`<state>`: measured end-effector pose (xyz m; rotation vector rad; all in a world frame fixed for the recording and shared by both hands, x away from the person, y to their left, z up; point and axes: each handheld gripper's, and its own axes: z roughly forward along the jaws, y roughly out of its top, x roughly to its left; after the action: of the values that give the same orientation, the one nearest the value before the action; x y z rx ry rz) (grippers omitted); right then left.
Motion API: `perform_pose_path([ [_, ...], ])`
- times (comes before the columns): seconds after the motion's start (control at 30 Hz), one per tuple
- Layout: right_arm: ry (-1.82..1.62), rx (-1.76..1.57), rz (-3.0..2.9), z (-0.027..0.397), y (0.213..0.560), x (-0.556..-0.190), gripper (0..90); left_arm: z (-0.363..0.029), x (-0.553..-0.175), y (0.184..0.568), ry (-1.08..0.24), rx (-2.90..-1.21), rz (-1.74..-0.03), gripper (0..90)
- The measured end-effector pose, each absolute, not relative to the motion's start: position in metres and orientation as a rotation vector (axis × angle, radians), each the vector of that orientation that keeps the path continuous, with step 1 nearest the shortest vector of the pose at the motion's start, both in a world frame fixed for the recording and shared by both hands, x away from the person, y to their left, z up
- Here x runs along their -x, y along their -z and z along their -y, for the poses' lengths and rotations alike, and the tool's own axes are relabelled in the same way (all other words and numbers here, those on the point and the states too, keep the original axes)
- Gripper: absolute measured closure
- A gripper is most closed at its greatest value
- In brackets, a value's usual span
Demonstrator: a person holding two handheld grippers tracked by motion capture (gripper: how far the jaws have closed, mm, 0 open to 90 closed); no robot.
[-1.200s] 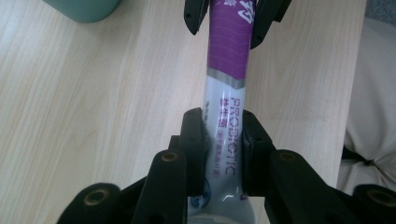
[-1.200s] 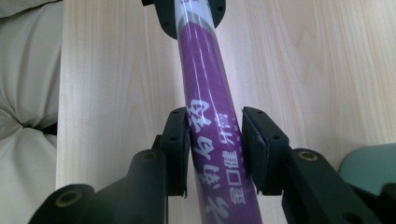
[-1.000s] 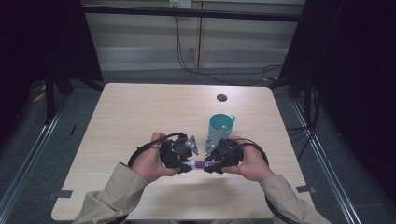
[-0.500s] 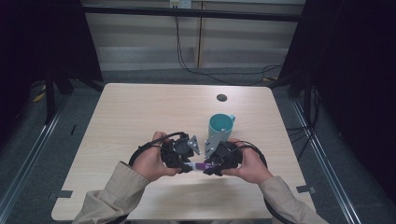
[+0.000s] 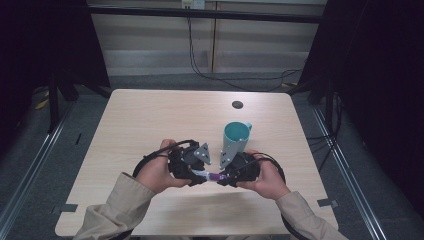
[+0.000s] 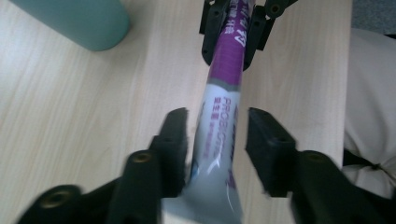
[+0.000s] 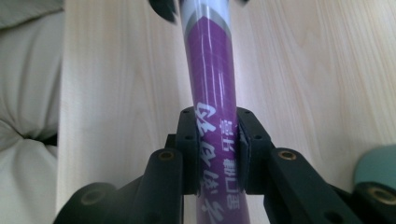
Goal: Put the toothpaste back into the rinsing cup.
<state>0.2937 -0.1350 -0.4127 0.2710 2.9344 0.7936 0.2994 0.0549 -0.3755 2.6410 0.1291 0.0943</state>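
A purple and white tube (image 5: 210, 175) hangs level between my two grippers over the table's near middle. My right gripper (image 5: 220, 178) is shut on its purple end (image 7: 210, 70), the pads (image 7: 189, 149) pressing both sides; its jaws have just been closing tighter. My left gripper (image 5: 199, 175) straddles the white end (image 6: 219, 121); its jaws have just been opening and stand open around the tube, with a gap at the right pad (image 6: 261, 144). A teal cup (image 5: 235, 138) stands upright just behind the right gripper.
The light wooden table (image 5: 150, 120) has a small black disc (image 5: 237, 104) near its far edge. The teal cup's base (image 6: 74, 18) is close to the tube. Beige sleeves (image 5: 115, 205) come in at the front edge.
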Motion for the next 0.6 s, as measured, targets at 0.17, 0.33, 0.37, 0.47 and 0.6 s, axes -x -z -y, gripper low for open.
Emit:
perform_pose_path([
  [0.17, -0.775, -0.302, -2.942, 0.144, 0.415, -0.295, 74.1, -0.066, -0.303, 0.371, -0.133, -2.598, -0.177, 41.6],
  [0.33, -0.760, -0.355, -2.928, 0.156, 0.412, -0.296, 74.2, -0.078, -0.305, 0.372, -0.137, -2.588, -0.226, 34.3],
  [0.37, -0.742, -0.374, -2.927, 0.161, 0.411, -0.295, 74.2, -0.082, -0.306, 0.374, -0.121, -2.566, -0.265, 31.8],
  [0.47, -0.746, -0.379, -2.925, 0.165, 0.411, -0.294, 74.2, -0.087, -0.309, 0.378, -0.120, -2.564, -0.290, 29.4],
  [0.6, -0.804, -0.432, -2.898, 0.175, 0.411, -0.295, 74.1, -0.093, -0.310, 0.391, -0.119, -2.564, -0.328, 26.6],
])
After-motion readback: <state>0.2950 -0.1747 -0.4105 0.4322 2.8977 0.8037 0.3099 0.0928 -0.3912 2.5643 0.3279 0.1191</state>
